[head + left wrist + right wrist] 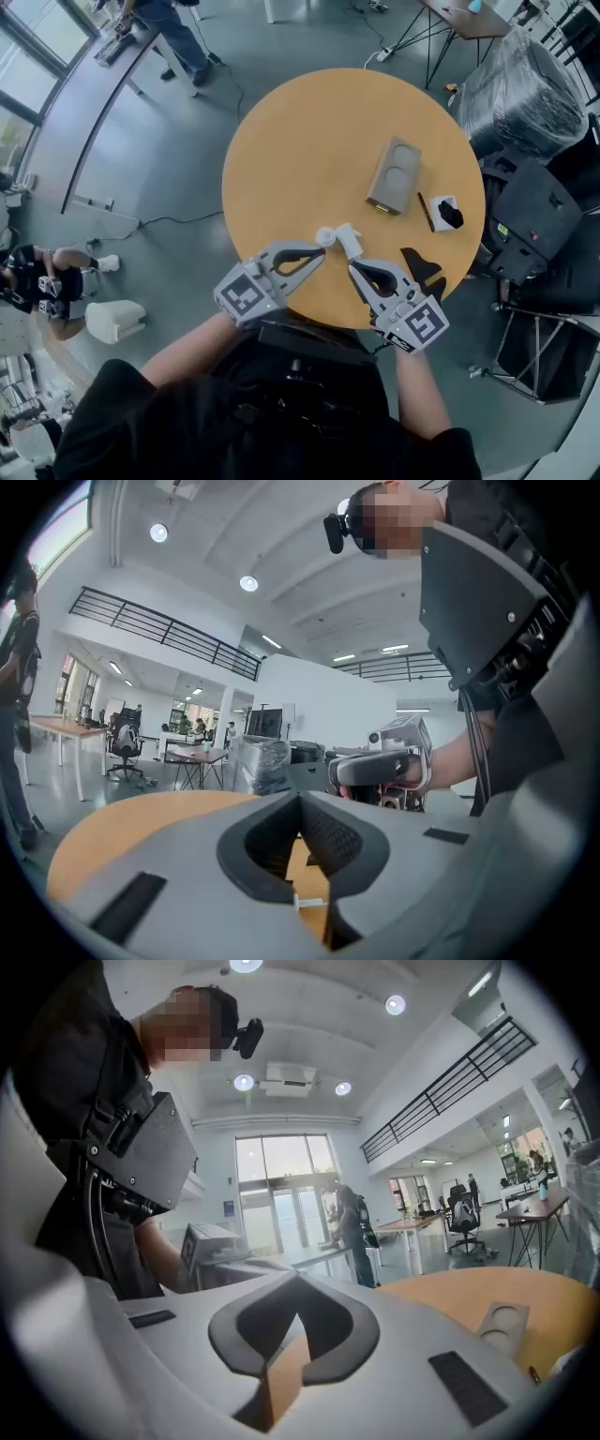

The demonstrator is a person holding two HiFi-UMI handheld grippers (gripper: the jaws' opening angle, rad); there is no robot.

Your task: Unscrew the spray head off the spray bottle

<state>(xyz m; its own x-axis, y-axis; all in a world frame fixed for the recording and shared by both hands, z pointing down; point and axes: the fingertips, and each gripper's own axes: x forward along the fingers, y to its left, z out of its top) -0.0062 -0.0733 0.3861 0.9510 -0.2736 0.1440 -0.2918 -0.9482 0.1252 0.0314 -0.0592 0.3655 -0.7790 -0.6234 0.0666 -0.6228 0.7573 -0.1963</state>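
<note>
A white spray head (350,240) lies on the round wooden table (291,150) near its front edge, with a small white round piece (325,235) beside it. Whether that piece is the bottle I cannot tell. My left gripper (322,254) and right gripper (352,269) hang above the table's near edge, tips pointing toward each other, just short of the white parts. Both are shut with nothing between the jaws. In the left gripper view the shut left gripper (302,797) faces the right gripper (380,766). In the right gripper view the right gripper (298,1279) is shut and empty.
A grey tray with two round hollows (394,175) (502,1321) lies at the table's right. Beside it are a thin dark stick (426,212), a white-and-black item (449,215) and a black piece (422,265). Wrapped furniture (525,94) and black stands crowd the floor to the right.
</note>
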